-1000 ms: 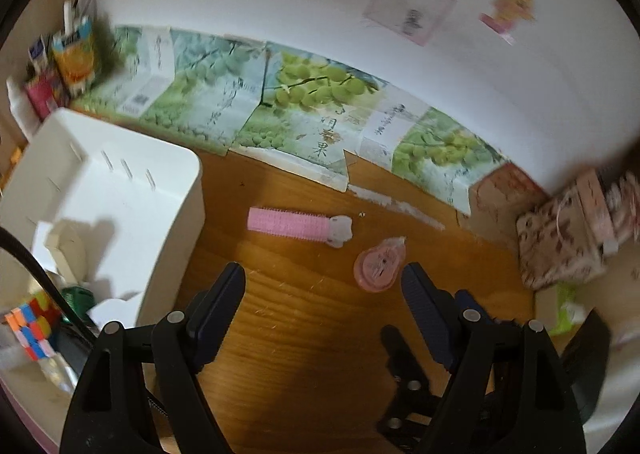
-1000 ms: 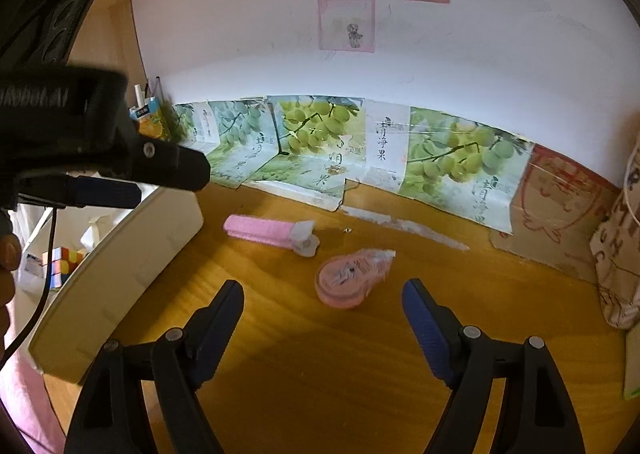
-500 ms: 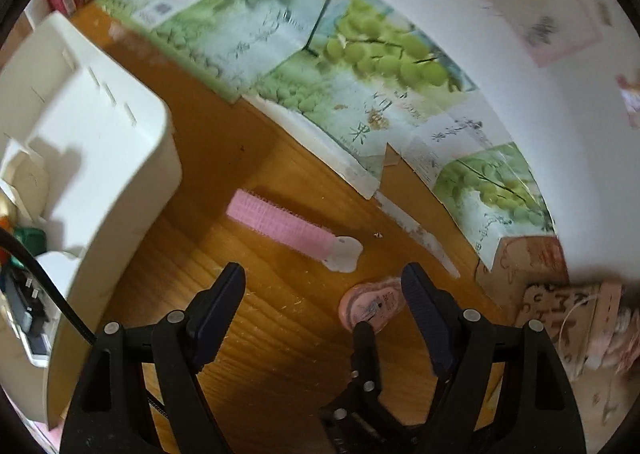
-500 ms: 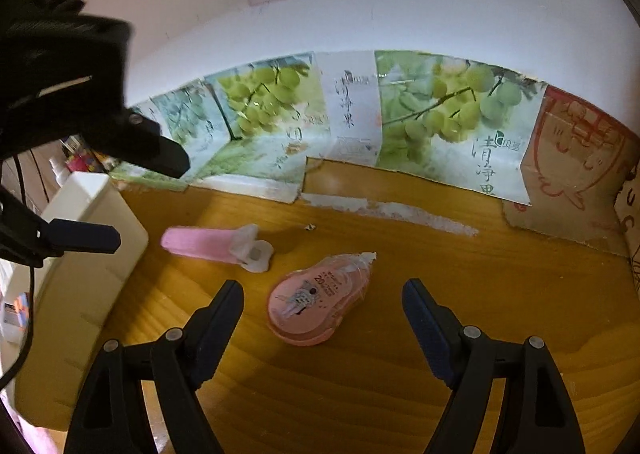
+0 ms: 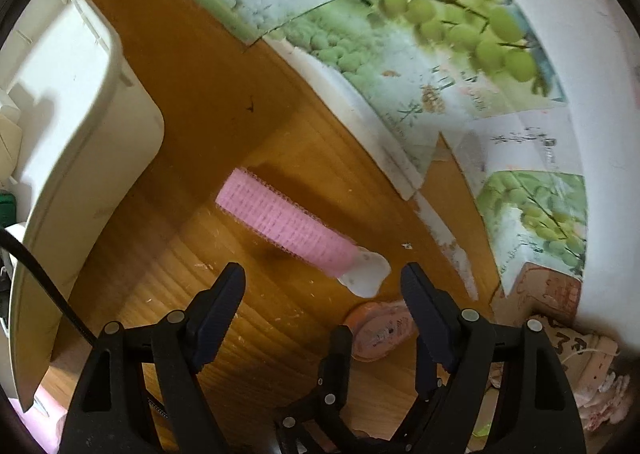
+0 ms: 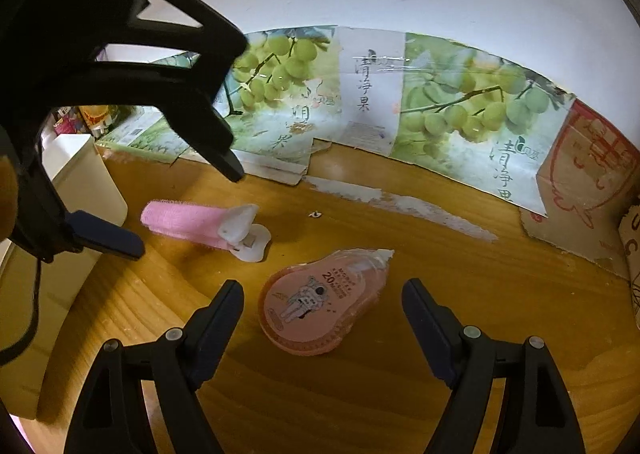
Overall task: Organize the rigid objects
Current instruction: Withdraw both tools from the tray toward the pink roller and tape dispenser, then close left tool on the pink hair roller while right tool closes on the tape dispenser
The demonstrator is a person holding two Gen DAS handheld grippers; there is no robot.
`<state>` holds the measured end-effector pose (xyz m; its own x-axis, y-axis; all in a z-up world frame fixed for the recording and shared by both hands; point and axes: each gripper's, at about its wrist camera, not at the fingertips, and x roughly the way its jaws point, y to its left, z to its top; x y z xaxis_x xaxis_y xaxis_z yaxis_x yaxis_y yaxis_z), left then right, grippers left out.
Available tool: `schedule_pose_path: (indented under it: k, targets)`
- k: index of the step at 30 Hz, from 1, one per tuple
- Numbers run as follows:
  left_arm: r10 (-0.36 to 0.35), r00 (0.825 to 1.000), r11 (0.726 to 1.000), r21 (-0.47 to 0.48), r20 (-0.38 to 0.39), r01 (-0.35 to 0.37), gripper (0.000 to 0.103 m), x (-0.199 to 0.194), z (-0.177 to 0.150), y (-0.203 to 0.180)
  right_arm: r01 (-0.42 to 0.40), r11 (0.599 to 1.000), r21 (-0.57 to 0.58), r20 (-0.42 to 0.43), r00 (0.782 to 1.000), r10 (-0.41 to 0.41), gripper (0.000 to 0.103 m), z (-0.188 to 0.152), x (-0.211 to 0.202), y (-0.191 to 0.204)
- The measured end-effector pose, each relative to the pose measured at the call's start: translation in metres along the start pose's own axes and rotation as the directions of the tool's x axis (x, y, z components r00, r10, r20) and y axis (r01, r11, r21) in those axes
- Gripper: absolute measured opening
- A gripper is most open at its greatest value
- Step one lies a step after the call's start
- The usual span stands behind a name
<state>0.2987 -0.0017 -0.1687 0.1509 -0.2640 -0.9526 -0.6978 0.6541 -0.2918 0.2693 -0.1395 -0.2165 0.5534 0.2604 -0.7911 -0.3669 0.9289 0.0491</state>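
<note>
A pink hair roller clip (image 5: 288, 228) with a white end lies on the wooden table; it also shows in the right wrist view (image 6: 200, 224). A pink correction tape dispenser (image 6: 320, 304) lies to its right, partly hidden in the left wrist view (image 5: 378, 330). My left gripper (image 5: 322, 282) is open and empty, just short of the roller's white end. My right gripper (image 6: 322, 300) is open, with its jaws standing on either side of the dispenser, not touching it. The left gripper (image 6: 184, 210) also shows in the right wrist view, above the roller.
A white storage bin (image 5: 92, 126) stands at the left, holding small items. Grape-print cardboard (image 6: 460, 122) lines the back wall. A brown printed box (image 6: 588, 178) and a patterned bag (image 5: 576, 350) sit at the right.
Both grippers have moved forward and down. The roller now lies close before the left jaws, and the dispenser now lies between the right jaws. Both stay open.
</note>
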Motion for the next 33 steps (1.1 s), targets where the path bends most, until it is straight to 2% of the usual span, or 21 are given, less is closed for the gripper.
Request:
schedule_pose_path:
  k: [6,8,13,16,18,21,23,26,29,33]
  targets:
    - [0.040,0.999,0.999,-0.012,-0.017,-0.040,0.080,0.011,0.006,0.002,0.020,1.000,-0.019,-0.016,1.000,-0.020,0.082,-0.003,0.007,0.002]
    - [0.038,0.999,0.999,-0.014,-0.024,-0.038,0.077,0.014,0.009,0.003,0.018,1.000,-0.008,-0.026,0.999,-0.018,0.082,-0.003,0.010,-0.001]
    - [0.018,1.000,1.000,-0.008,-0.015,-0.018,0.076,0.016,0.011,-0.001,0.017,1.000,-0.011,-0.026,0.999,-0.018,0.082,-0.003,0.009,0.000]
    - [-0.016,1.000,1.000,-0.022,-0.009,0.016,0.072,0.018,0.011,0.000,0.024,1.000,-0.011,-0.025,0.999,-0.024,0.079,-0.003,0.009,0.001]
    - [-0.017,1.000,1.000,-0.019,0.000,0.017,0.068,0.019,0.010,0.000,0.032,0.999,-0.005,-0.022,0.999,-0.033,0.074,-0.003,0.008,0.000]
    - [-0.006,1.000,1.000,-0.006,0.012,0.006,0.054,0.016,0.012,-0.001,0.038,0.999,0.005,-0.016,0.999,-0.038,0.067,-0.004,0.005,-0.002]
    - [-0.007,1.000,1.000,-0.006,0.015,0.007,0.041,0.015,0.013,-0.002,0.027,1.000,0.007,-0.014,1.000,-0.027,0.067,-0.003,0.006,-0.005]
    - [-0.040,0.999,0.999,-0.018,0.003,0.040,0.033,0.016,0.015,0.002,0.019,1.000,-0.011,-0.015,1.000,-0.020,0.066,-0.006,0.004,-0.006]
    - [-0.085,0.996,0.996,-0.025,-0.026,0.085,0.030,0.018,0.016,0.008,0.012,1.000,-0.019,-0.020,1.000,-0.013,0.066,-0.010,0.000,-0.006]
    - [-0.108,0.993,0.994,-0.024,-0.053,0.106,0.029,0.017,0.012,0.012,0.003,1.000,-0.019,-0.037,0.999,-0.004,0.066,-0.019,-0.009,-0.009]
